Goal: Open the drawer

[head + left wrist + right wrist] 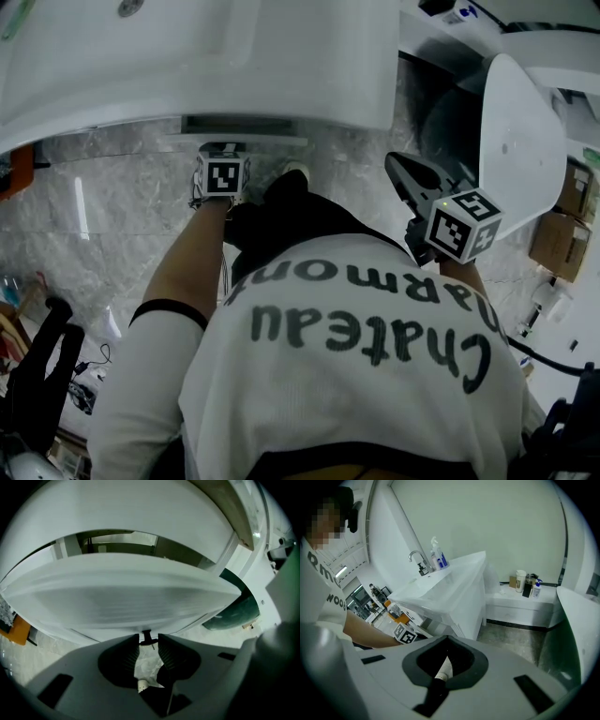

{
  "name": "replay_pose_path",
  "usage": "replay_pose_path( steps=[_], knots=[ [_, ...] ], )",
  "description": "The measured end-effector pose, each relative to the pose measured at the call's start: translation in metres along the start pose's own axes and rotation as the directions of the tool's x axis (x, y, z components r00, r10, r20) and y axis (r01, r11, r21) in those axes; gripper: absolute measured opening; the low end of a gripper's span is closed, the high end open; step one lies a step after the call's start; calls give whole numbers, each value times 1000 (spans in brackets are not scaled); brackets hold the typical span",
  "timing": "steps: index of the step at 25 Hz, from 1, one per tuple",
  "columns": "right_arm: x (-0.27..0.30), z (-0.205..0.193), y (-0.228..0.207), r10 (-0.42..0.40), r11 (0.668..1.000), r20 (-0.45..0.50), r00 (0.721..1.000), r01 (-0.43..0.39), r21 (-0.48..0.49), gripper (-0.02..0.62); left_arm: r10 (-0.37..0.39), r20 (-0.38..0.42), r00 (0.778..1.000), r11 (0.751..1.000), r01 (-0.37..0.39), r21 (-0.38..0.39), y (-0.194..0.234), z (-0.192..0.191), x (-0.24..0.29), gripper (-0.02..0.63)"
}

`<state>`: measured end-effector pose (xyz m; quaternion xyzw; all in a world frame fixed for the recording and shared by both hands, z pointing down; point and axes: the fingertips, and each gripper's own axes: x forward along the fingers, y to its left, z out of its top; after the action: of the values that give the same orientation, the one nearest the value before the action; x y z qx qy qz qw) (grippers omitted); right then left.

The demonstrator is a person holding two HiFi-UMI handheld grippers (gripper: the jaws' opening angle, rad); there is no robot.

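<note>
A white drawer (234, 141) stands pulled a little out from under the white vanity (187, 56). In the left gripper view the drawer front (131, 597) fills the frame, with a dark gap above it. Its small dark knob (147, 637) sits between the tips of my left gripper (149, 641), whose jaws are closed on it. In the head view the left gripper (223, 152) reaches to the drawer, just past its marker cube (221, 176). My right gripper (398, 167) hangs off to the right, away from the drawer, shut and empty (446, 660).
A faucet (421, 562) and soap bottles (439, 557) stand on the vanity top. A white curved lid (520, 141) and cardboard boxes (562, 234) are at the right. A low ledge (520, 604) holds bottles. Marbled floor (112, 206) lies below.
</note>
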<state>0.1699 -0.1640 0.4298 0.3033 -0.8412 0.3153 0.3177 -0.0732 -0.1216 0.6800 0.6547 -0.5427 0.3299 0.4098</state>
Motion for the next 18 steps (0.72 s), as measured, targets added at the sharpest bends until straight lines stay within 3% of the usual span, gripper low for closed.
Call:
replay_pose_path(
  steps=[14,18],
  knots=[
    [12,2,6,8,1000,-11,1000,-8,-15,3,-53,-23,998,998,53,14,-10,-22,1,127],
    [6,-2,25,15,999,-11,1000,-15,-28,3,-49,-13,999,998,50,29,-4,-32,-12,127]
  ],
)
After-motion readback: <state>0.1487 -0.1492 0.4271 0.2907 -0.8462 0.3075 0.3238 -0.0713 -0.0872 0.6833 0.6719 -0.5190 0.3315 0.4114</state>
